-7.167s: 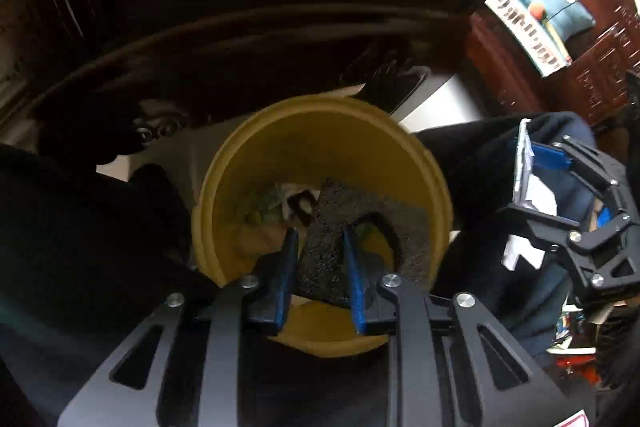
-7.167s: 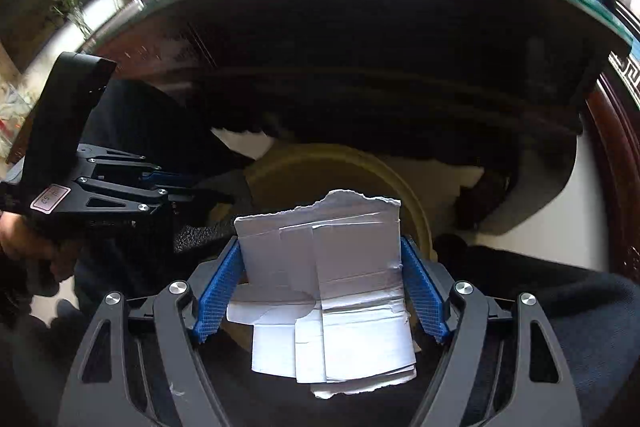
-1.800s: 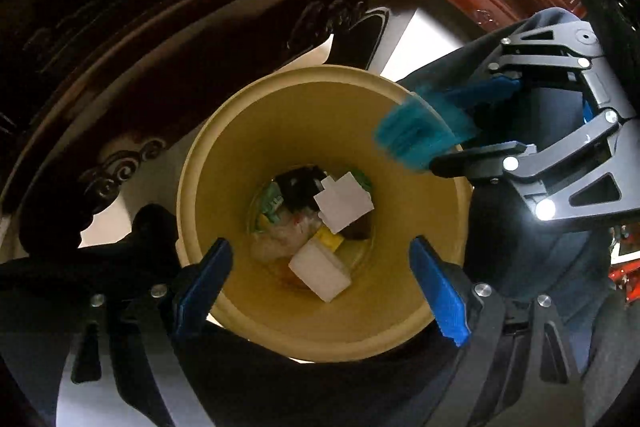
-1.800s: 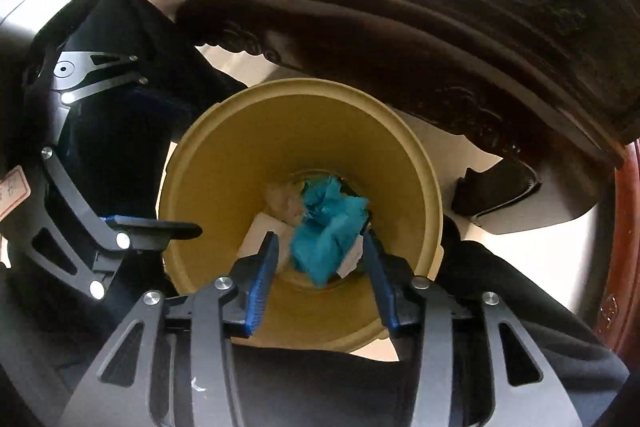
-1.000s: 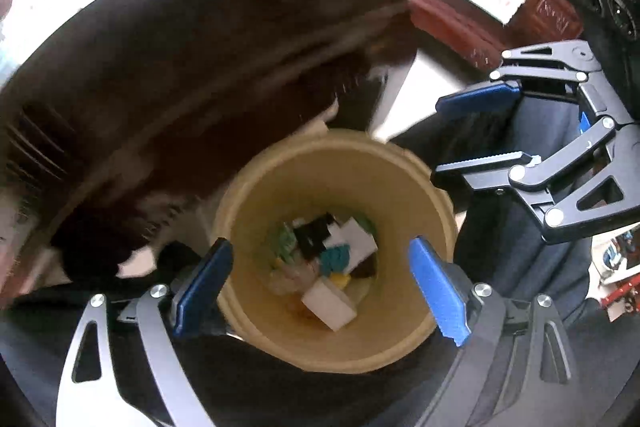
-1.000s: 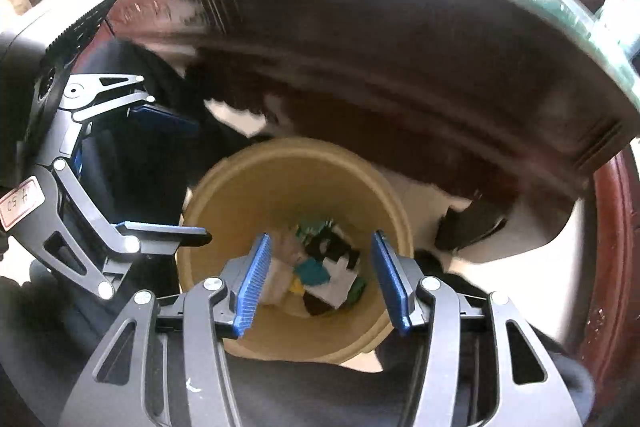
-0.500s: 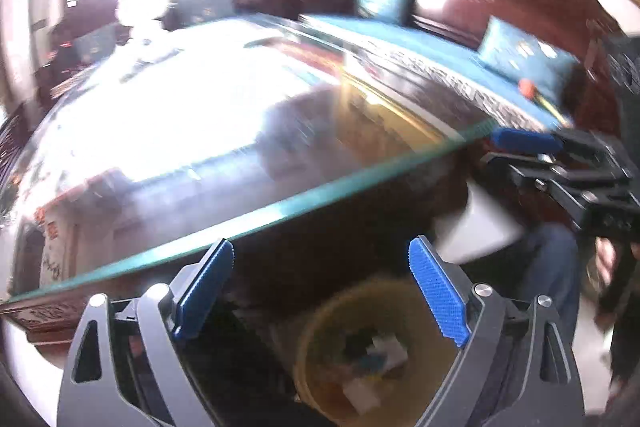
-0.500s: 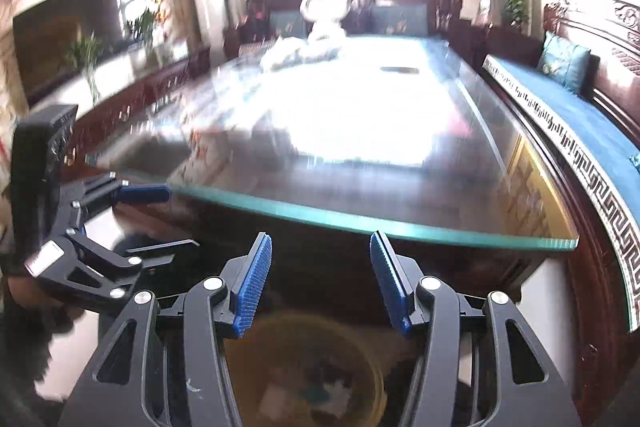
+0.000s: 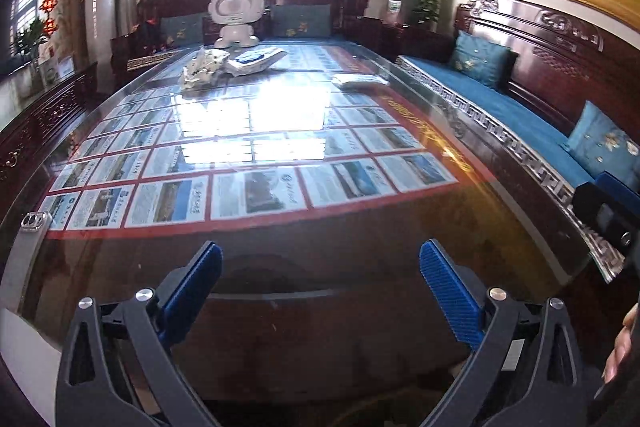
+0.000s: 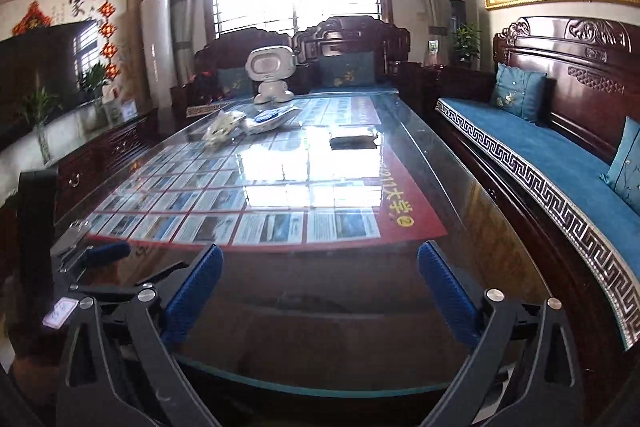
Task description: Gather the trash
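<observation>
We hold both grippers level over the near end of the glass-topped table (image 9: 280, 259), looking down its length toward the window. Our left gripper (image 9: 320, 279) has its jaws spread wide with nothing between them, and our right gripper (image 10: 318, 281) is spread just as wide and equally empty, which suits a moment of scanning for the next piece rather than carrying one.

The near stretch of the table shows only the printed sheets under the glass. What looks like trash sits toward the table's far end: a crumpled wrapper (image 9: 204, 67), and touching it on the right a flattened white-and-blue packet (image 9: 256, 61), both just in front of the white robot figure (image 9: 237, 17) that stands at the far edge. A flat packet (image 9: 360, 79) lies apart from these, nearer the table's right edge beside the sofa (image 10: 540, 147). At this range and in the window glare, we cannot be sure whether that flat item is trash or something meant to stay.

The bin is out of view in both wrist cameras. We judge the next step to be a reach along the table toward the crumpled wrapper, which should crush easily under the pads.
</observation>
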The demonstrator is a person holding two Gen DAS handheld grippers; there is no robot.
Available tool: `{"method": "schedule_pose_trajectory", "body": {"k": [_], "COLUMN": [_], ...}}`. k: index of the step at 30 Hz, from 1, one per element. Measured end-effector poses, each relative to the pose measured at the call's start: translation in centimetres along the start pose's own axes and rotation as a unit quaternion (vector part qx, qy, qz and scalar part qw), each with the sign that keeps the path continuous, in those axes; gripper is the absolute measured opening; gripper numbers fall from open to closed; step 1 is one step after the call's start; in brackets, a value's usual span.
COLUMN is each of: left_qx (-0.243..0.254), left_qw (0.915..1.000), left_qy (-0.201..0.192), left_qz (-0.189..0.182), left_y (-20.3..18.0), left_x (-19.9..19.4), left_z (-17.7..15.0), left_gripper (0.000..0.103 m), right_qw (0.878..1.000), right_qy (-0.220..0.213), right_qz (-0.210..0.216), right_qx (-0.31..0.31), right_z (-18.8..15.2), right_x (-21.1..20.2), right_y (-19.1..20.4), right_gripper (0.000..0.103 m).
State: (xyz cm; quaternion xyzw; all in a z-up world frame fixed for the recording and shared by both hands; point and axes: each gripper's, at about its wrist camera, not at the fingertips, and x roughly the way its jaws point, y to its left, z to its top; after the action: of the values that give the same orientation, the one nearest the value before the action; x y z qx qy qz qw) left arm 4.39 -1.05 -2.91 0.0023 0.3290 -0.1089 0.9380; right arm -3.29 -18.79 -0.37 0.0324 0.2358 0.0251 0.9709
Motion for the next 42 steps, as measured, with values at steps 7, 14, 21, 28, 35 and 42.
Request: {"method": "schedule_pose_trajectory", "body": {"k": [7, 14, 21, 28, 35, 42], "left_qx": [0.001, -0.007, -0.016, -0.025, -0.014, -0.007], "left_qw": [0.9986, 0.9983, 0.9984, 0.9982, 0.9977, 0.9968], "left_qy": [-0.005, -0.026, -0.026, -0.009, -0.03, -0.005], "left_qz": [0.053, 0.052, 0.048, 0.054, 0.059, 0.08], "left_y": [0.5, 1.1, 1.5, 2.1, 2.0, 2.7], "left_x": [2.9, 4.4, 5.3, 6.2, 5.4, 6.8], "left_z": [1.8, 3.7, 4.7, 5.0, 5.2, 6.2], "left_gripper": [0.099, 0.099, 0.099, 0.099, 0.099, 0.099], "right_qw": [1.0, 0.999, 0.999, 0.999, 0.999, 0.998], "right_qy": [0.023, 0.03, 0.036, 0.039, 0.047, 0.062], "right_qz": [-0.011, -0.018, -0.013, -0.006, -0.008, -0.004], "right_qx": [0.009, -0.002, -0.004, -0.004, -0.005, 0.005], "right_z": [0.7, 1.1, 1.3, 1.7, 1.7, 1.9], "right_x": [4.7, 7.5, 8.7, 8.9, 9.4, 10.2], "right_y": [-0.8, -0.6, -0.8, -0.9, -1.1, -1.9], "right_gripper": [0.095, 0.095, 0.095, 0.095, 0.095, 0.095]}}
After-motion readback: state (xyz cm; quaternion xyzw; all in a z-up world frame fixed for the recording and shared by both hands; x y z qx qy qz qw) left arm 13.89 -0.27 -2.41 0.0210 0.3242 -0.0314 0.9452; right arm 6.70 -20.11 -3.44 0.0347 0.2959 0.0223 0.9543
